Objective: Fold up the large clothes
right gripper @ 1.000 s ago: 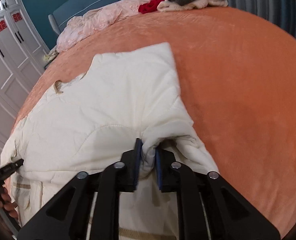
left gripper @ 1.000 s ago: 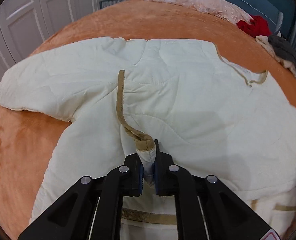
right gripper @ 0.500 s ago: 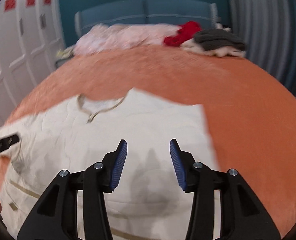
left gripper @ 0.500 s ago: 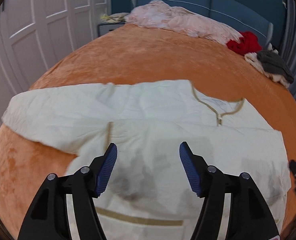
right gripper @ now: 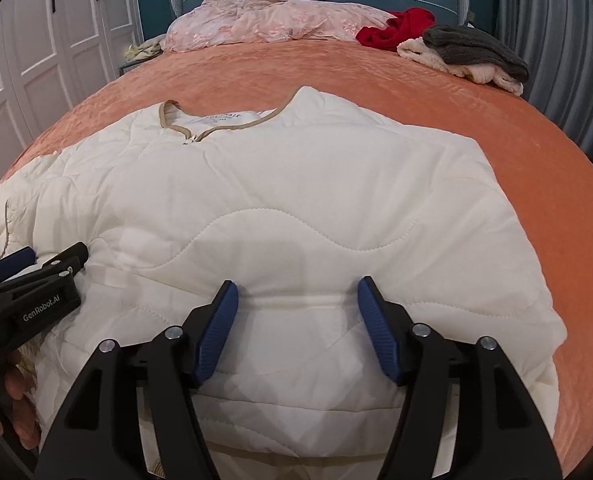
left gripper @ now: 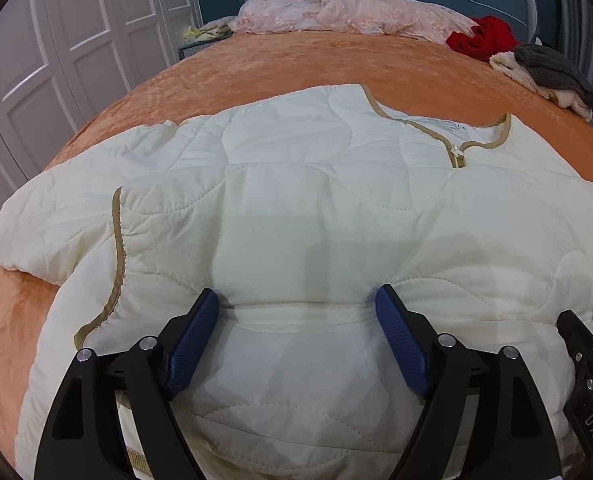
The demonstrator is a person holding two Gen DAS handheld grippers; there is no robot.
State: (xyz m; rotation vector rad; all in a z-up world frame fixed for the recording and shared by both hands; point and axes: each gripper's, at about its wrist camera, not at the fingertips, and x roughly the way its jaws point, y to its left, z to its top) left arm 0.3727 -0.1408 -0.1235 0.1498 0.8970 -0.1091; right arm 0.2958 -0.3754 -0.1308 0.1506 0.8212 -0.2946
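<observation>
I have the cream quilted zip-neck jacket [right gripper: 316,208] flat on the orange velvety bed [right gripper: 516,140], its near part seemingly folded up, further folds remaining; my left hand-held gripper [left gripper: 298,312] and right hand-held gripper [right gripper: 298,300] are opening, pinching nothing.

Bare bed [right gripper: 476,128] lying open beyond & right of jacket [right gripper: 316,184]; clothes pile [right gripper: 462,54] crowding far edge by headboard.

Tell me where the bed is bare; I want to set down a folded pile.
Bare orange bedspread lies between the cream jacket and the far clothes, and along the jacket's right side. The head end is crowded: pink garment, red one, grey and cream pile. Both grippers hover over the jacket's near edge.
</observation>
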